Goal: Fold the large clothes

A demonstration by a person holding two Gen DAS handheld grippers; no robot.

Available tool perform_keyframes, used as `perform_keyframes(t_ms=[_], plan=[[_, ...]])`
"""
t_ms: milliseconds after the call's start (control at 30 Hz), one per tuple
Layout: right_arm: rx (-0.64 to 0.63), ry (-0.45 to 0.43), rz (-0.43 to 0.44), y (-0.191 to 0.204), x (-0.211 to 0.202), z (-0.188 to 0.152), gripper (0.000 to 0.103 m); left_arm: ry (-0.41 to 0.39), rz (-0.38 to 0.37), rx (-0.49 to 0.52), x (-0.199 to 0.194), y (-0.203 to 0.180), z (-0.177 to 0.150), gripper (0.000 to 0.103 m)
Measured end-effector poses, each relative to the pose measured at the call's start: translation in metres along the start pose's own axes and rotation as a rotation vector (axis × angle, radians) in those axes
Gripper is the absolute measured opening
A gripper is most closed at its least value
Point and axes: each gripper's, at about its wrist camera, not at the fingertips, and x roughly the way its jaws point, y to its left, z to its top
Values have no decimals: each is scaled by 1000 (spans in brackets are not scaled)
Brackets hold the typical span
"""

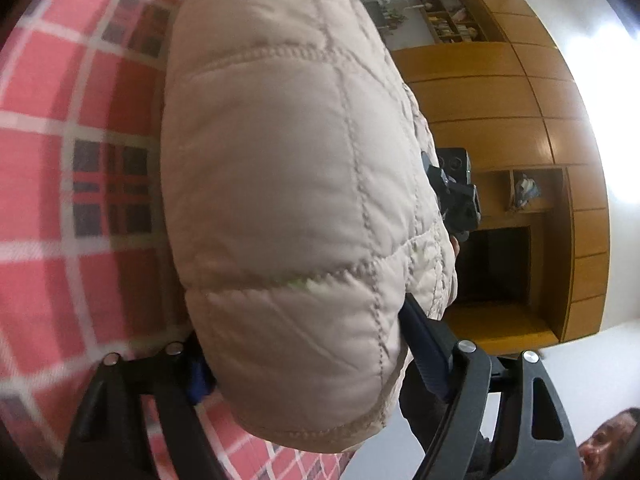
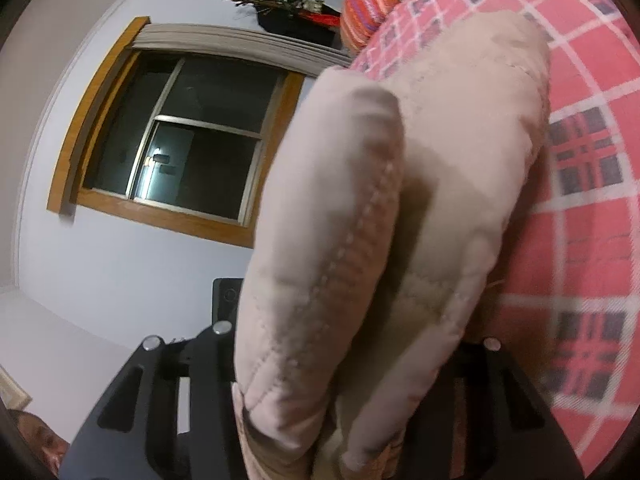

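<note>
A beige quilted puffer jacket (image 1: 288, 184) fills the middle of the left wrist view, lifted off the red plaid bed cover (image 1: 60, 184). My left gripper (image 1: 312, 364) is shut on a thick fold of it, with one blue-padded finger (image 1: 428, 356) showing on the right side. In the right wrist view the same jacket (image 2: 400, 220) bulges up between the black jaws, and my right gripper (image 2: 356, 408) is shut on its edge; its fingertips are hidden by the cloth. The other gripper (image 1: 456, 196) shows beyond the jacket in the left wrist view.
The red plaid bed cover (image 2: 592, 240) lies under the jacket. A striped orange pillow (image 2: 368, 4) sits at the bed's far end. A wooden wardrobe wall (image 1: 500, 120) and a dark window (image 2: 180, 136) stand beyond. A person's head (image 1: 608, 444) is at the frame edge.
</note>
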Motion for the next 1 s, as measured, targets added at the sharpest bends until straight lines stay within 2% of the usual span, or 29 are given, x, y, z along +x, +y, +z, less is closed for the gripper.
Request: perform_keyframes(t_ms=[267,433,700,800,867,933,967,1000], plan=[[-69,21,39,47,24,-35,44,-21,36,32,-49,-17,-52,80],[-70,57,85,61,46,-79,44,-44,37,18,-78,-14,-109,80],[-4,167,115,39,94,-169,44,-54,22,-68,-92,33,-217,80],[21,180,124,23,103,-187,44,-64,14,-83,-87,51,-235,80],[28,165,112,14,103,-190,50,-80,0,-75,-85,54,-237,85],[52,143,90,9,101,-193,69,-93,-8,-65,-84,52,-236,90],[62,132,82,11,98,-192,72,-94,-2,-60,-84,51,-235,92],[60,121,69,16,94,-191,79,-89,31,-43,-85,47,-236,92]])
